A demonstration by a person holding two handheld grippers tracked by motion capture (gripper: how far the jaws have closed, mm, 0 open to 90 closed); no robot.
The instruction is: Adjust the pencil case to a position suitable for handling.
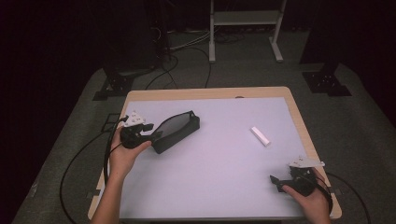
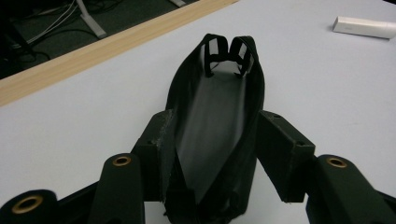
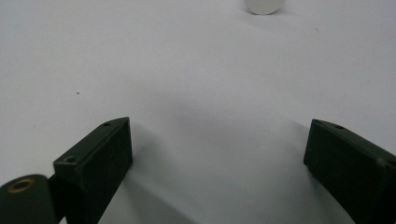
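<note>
Because the black pouch [image 1: 175, 130] is soft and its mouth needs to gape, I am squeezing its near end between the jaws of my left gripper [image 1: 150, 138], so the fabric walls are bowing outward instead of lying flat. In the left gripper view the pads are pressing on the pouch's [image 2: 212, 135] two sides, about halfway closed, and the pale lining is showing all the way to the far end, where two small loops are standing up. The pouch is lying at the left of the table [image 1: 210, 92], on the white mat [image 1: 219, 158], its long axis pointing away from my left hand [image 1: 125, 156] toward the table's middle.

I am keeping my right gripper [image 1: 276, 181] parked low near the front right corner, jaws spread wide with nothing between them, only bare mat beneath. It is pointing roughly toward the white stick [image 1: 260, 136], which is lying well apart from the pouch on the right half of the mat. I judge that this is deliberate: one hand is holding the pouch open and steady, while the other is waiting free to fetch the stick and feed it in.
</note>
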